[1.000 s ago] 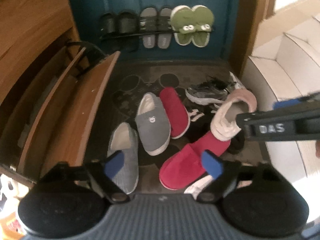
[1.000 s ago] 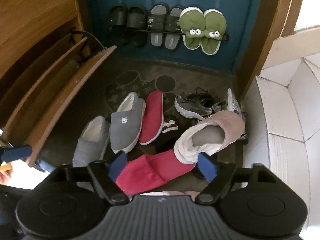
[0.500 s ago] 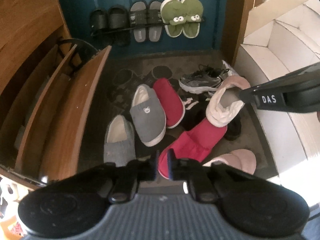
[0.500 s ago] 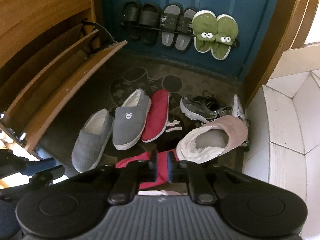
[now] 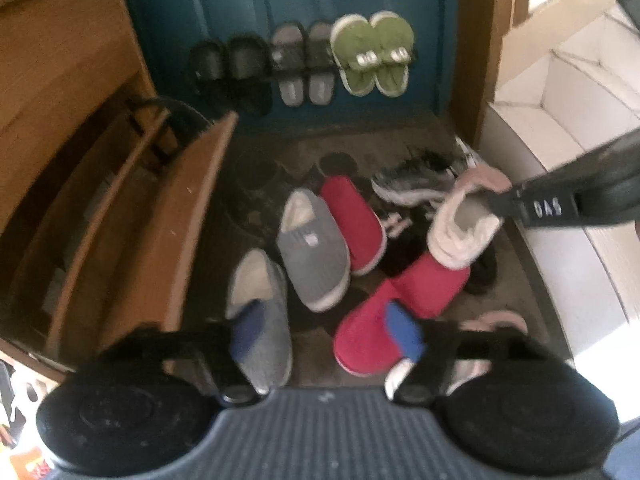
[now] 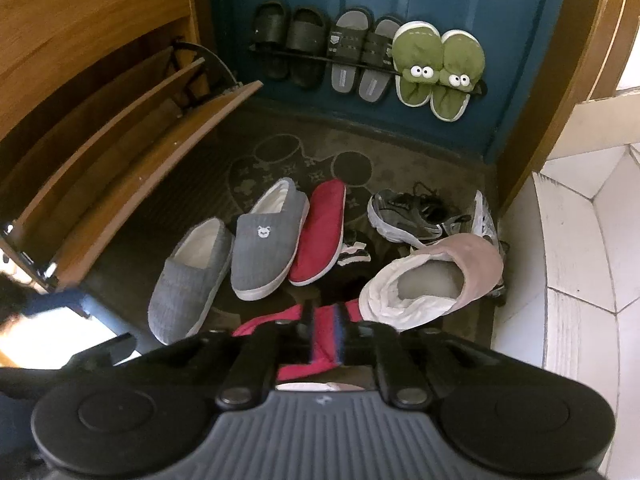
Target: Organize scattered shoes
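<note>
A: Item one, scattered shoes?
B: Two grey slippers (image 6: 208, 268), two red slippers (image 6: 320, 232), grey sneakers (image 6: 412, 216), one pink fleece slipper (image 6: 436, 280), all loose on the doormat (image 6: 280, 152).
A: Claws?
B: Left claw (image 5: 326, 332) spreading, nothing between; right claw (image 6: 324, 332) nearly pressed together, parting slightly, pinching nothing visible.
A: Destination?
B: Likely the open wooden shoe cabinet (image 6: 132, 152), left; door rack (image 6: 360, 64) already full.
A: Room?
B: Bare mat before the cabinet; white step (image 6: 568, 280) crowds the right.
</note>
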A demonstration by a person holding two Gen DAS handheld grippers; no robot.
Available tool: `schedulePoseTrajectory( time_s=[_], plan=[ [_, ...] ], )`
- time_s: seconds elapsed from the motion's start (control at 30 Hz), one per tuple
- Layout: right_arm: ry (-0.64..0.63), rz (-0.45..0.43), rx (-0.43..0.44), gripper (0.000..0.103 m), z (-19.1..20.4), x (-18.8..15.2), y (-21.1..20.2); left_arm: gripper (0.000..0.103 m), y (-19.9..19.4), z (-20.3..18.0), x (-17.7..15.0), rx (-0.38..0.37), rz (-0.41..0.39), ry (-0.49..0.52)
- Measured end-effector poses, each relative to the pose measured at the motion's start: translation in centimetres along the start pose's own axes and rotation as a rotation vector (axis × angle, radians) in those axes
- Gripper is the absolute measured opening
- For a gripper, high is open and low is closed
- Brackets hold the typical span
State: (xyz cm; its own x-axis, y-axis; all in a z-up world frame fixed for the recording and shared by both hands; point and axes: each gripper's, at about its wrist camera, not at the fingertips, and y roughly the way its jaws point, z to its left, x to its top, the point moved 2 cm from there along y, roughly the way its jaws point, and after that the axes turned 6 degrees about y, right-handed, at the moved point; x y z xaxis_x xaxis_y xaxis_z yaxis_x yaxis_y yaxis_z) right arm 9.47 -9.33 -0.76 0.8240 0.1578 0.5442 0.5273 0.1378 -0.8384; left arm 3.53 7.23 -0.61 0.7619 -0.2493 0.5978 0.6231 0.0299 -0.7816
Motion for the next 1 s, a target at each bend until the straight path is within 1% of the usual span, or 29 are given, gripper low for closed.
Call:
schedulePoseTrajectory(
  time_s=[0.03, 0.07, 0.1, 0.2, 0.3, 0.4, 0.43, 0.47, 0.53, 0.6, 0.67, 0.73, 0.8, 0.87, 0.97, 1.0],
  plan=[
    [-0.003, 0.003, -0.006, 0.020, 0.0, 0.0, 0.1, 0.083, -0.1, 0.2, -0.1, 0.006, 0.002, -0.008],
    [0.005, 0.003, -0.004, 0.026, -0.1, 0.0, 0.1, 0.083, -0.2, 0.5, -0.3, 0.011, 0.004, -0.016],
    [0.014, 0.004, -0.001, 0.028, -0.2, 0.0, 0.1, 0.083, -0.3, 0.6, -0.5, 0.013, 0.009, -0.022],
    [0.029, -0.007, -0.007, 0.028, -0.6, 0.0, -0.2, 0.083, -0.8, 1.2, -1.8, 0.031, 0.039, -0.055],
    [0.056, -0.014, -0.024, 0.029, -0.9, -0.3, -0.9, 0.083, -1.4, 1.4, -2.7, 0.045, 0.048, -0.066],
    [0.084, -0.008, -0.023, 0.029, -1.4, -0.8, -1.9, 0.089, -2.2, 1.6, -3.3, 0.069, 0.065, -0.089],
    [0.090, -0.008, -0.023, 0.029, -1.5, -1.0, -2.3, 0.090, -2.5, 1.6, -3.3, 0.072, 0.066, -0.096],
    [0.096, -0.009, -0.023, 0.030, -1.7, -1.1, -2.6, 0.090, -2.8, 1.6, -3.1, 0.074, 0.062, -0.095],
    [0.109, -0.010, -0.019, 0.032, -1.9, -1.1, -3.0, 0.096, -3.4, 1.5, -2.8, 0.076, 0.056, -0.071],
    [0.121, -0.012, -0.016, 0.038, -2.2, -1.1, -3.3, 0.098, -3.7, 1.4, -2.5, 0.065, 0.050, -0.034],
    [0.130, -0.005, -0.015, 0.038, -2.4, -0.8, -3.4, 0.098, -3.7, 1.4, -2.1, 0.060, 0.061, 0.003],
    [0.118, -0.001, -0.023, 0.038, -2.3, -0.8, -3.2, 0.098, -3.5, 1.6, -1.6, 0.046, 0.083, 0.008],
    [0.105, 0.010, -0.029, 0.038, -2.1, -0.7, -2.9, 0.099, -3.0, 2.2, -0.4, 0.016, 0.100, 0.017],
    [0.098, 0.019, -0.029, 0.038, -1.8, -0.7, -2.7, 0.099, -2.5, 2.6, 0.5, 0.017, 0.094, 0.031],
    [0.098, 0.029, -0.017, 0.038, -1.5, -0.7, -2.7, 0.099, -1.5, 3.0, 1.6, 0.045, 0.073, 0.021],
    [0.098, 0.032, -0.014, 0.038, -1.4, -0.7, -2.7, 0.099, -1.2, 3.2, 1.6, 0.037, 0.091, -0.005]
  ],
)
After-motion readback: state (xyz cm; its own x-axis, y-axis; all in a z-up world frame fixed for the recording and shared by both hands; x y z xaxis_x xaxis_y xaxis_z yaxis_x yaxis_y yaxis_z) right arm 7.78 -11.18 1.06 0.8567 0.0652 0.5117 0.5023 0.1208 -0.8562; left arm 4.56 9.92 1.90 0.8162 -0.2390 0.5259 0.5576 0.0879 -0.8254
